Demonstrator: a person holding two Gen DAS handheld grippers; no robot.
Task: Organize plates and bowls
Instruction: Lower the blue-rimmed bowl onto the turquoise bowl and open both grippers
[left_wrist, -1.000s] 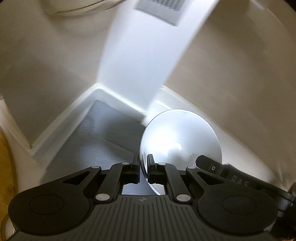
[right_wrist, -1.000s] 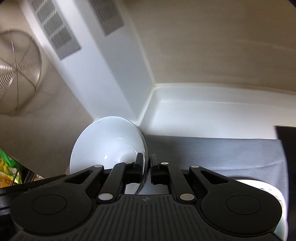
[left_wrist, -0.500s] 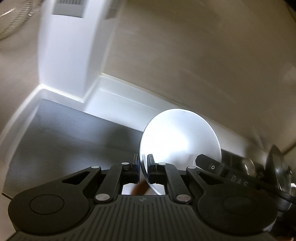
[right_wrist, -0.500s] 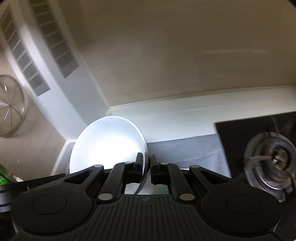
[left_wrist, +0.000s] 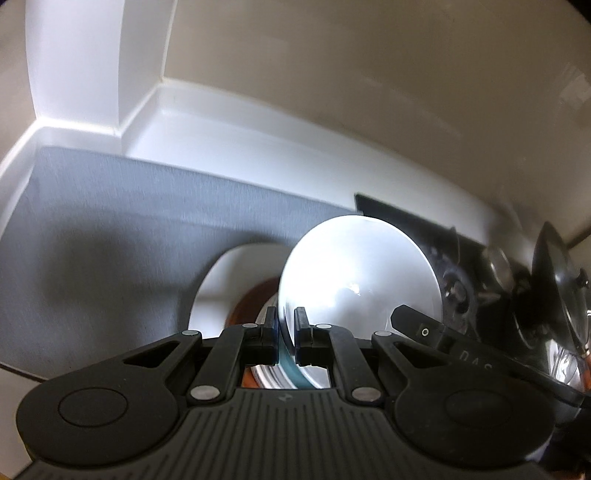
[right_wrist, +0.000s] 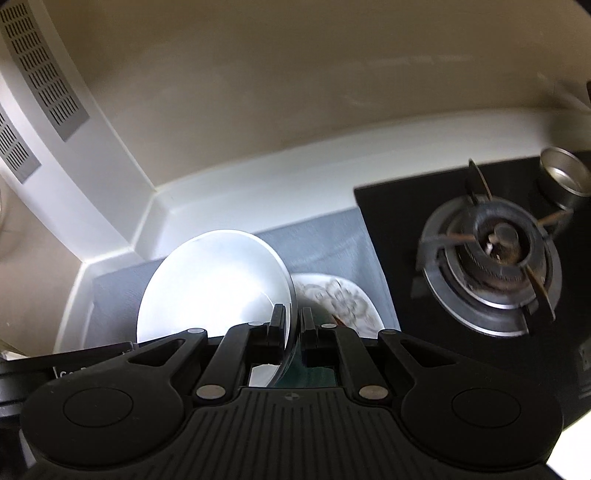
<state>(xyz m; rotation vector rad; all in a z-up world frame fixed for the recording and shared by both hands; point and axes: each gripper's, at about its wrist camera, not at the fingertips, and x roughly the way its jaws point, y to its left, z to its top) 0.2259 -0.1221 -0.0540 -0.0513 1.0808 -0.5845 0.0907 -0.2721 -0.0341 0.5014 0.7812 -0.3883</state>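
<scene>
A white bowl (left_wrist: 362, 280) hangs tilted between both grippers. My left gripper (left_wrist: 285, 321) is shut on its near rim, and my right gripper (right_wrist: 293, 321) is shut on the opposite rim of the same bowl (right_wrist: 214, 288). The right gripper's finger (left_wrist: 424, 328) shows at the bowl's far side in the left wrist view. Below the bowl a white plate (left_wrist: 218, 280) lies on a grey mat (left_wrist: 110, 229), with brown and metal dishes on it, partly hidden. In the right wrist view a plate with a flower pattern (right_wrist: 343, 299) shows under the bowl.
A black gas stove with a burner (right_wrist: 495, 254) lies right of the mat (right_wrist: 332, 243), with a steel cup (right_wrist: 565, 177) behind it. A white counter upstand (left_wrist: 229, 125) and a beige wall close off the back. A vented white column (right_wrist: 40, 85) stands at the left.
Both grippers carried the bowl to the right along the counter and slightly down. The stove and the plate stack have come into view; the wire fan at the left has slid out.
</scene>
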